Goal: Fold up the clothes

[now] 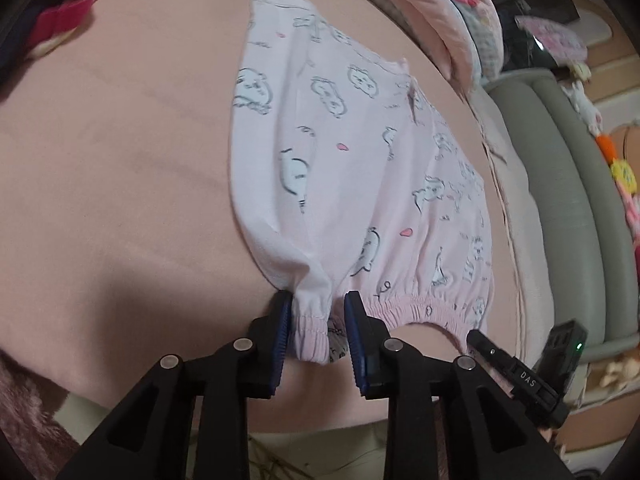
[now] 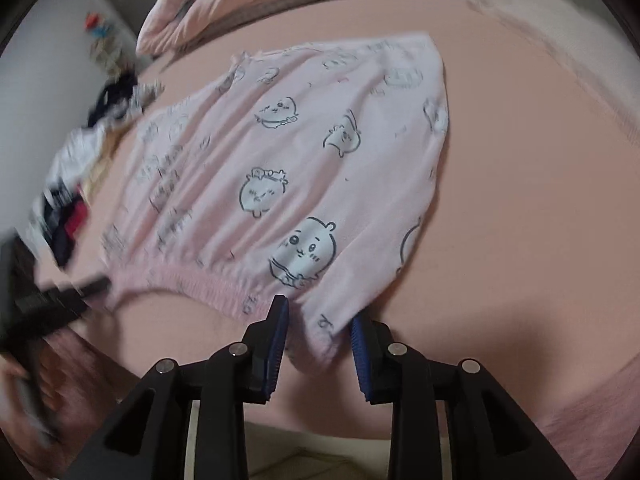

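pink shorts stretched by the waistband on the bed

the bed [image 1: 120,168] fills both views, covered in a plain salmon-pink sheet. along its far edge lies a rolled pink quilt [image 1: 432,12], and in the left wrist view a grey padded bed frame [image 1: 560,184] runs down the right side of the mattress. a heap of dark, white and red clothes [image 2: 80,160] sits at the left edge of the bed in the right wrist view, blurred; a second bundle with magenta and cream stripes [image 1: 52,12] lies at the far left corner in the left wrist view.

the pink shorts [image 1: 360,152] lie spread flat near the middle of the sheet, printed with small white cartoon animals outlined in dark lines. the gathered elastic waistband [image 1: 420,308] runs along the near edge of the bed, sagging slightly between its two ends, and the legs reach away toward the quilt.

the left gripper [image 1: 316,320] sits at the near edge with its blue-padded fingers [image 1: 282,328] set narrow about one bunched end of the waistband; the cloth passes between them, touching the left pad, with a small gap at the right pad. the right gripper [image 2: 320,332] frames the other end the same way, fingers narrow, a fold of the waistband hanging between the pads; whether they press the cloth i cannot tell. each gripper shows as a dark, partly blurred shape at the side of the other's view.
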The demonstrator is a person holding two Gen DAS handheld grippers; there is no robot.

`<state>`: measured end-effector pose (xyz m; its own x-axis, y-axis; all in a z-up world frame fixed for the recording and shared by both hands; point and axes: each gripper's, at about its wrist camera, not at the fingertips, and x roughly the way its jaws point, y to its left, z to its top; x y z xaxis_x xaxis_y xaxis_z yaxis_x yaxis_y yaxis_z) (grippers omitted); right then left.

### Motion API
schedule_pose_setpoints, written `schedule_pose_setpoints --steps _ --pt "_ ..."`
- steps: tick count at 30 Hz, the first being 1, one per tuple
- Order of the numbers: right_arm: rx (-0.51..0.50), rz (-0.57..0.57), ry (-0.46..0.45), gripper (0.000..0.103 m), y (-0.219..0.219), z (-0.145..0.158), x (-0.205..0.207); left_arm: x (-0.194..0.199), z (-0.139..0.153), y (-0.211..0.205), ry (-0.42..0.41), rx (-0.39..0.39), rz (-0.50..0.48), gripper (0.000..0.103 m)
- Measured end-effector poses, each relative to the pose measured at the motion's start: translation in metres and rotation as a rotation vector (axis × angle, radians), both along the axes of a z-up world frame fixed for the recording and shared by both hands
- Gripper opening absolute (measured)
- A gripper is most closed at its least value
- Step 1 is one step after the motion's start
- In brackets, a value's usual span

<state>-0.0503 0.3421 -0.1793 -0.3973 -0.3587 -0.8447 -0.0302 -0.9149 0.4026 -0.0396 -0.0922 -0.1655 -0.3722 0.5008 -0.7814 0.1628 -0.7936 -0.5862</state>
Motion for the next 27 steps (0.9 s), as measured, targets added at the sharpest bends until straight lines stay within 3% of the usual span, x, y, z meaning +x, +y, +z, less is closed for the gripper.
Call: schedule_pose_setpoints --steps 3,5,8,10,14,16,17,20,23,26,27 --pt "-0.036 -0.011 0.044 0.028 0.005 -0.002 0.004 -0.001 -0.007 0.003 0.043 -0.007 -0.008 0.024" --pt "0.097 0.049 0.101 0.014 -0.011 0.003 0.005 0.002 -0.002 0.006 0.073 -0.052 -0.034 0.015" --pt "0.22 0.093 0.163 0.008 -0.031 0.014 0.01 0.01 0.014 0.009 0.096 -0.123 -0.048 0.009" --pt "0.232 0.077 0.199 0.008 -0.037 0.03 0.021 0.016 0.025 0.011 0.112 -0.164 -0.057 0.008" --pt "0.203 0.068 0.26 0.008 -0.036 0.059 0.055 0.035 0.047 0.007 0.18 -0.157 -0.056 0.008" --pt "0.187 0.046 0.237 0.008 -0.03 0.057 0.062 0.042 0.043 0.009 0.186 -0.14 -0.067 0.008" --pt "0.196 0.034 0.216 0.008 -0.028 0.053 0.062 0.043 0.032 0.01 0.143 -0.127 -0.074 0.008" --pt "0.162 -0.001 0.121 0.01 -0.016 0.036 0.057 0.044 -0.001 0.01 0.019 -0.083 -0.088 0.011" --pt "0.093 -0.033 0.006 0.011 -0.001 0.016 0.05 0.04 0.009 -0.01 -0.015 0.014 -0.038 0.016" --pt "0.142 -0.053 0.112 0.017 0.002 0.045 0.063 0.038 0.034 -0.031 0.05 -0.019 -0.012 0.032" --pt "0.171 -0.068 0.147 0.017 0.003 0.055 0.067 0.032 0.04 -0.038 0.059 -0.031 -0.008 0.042"
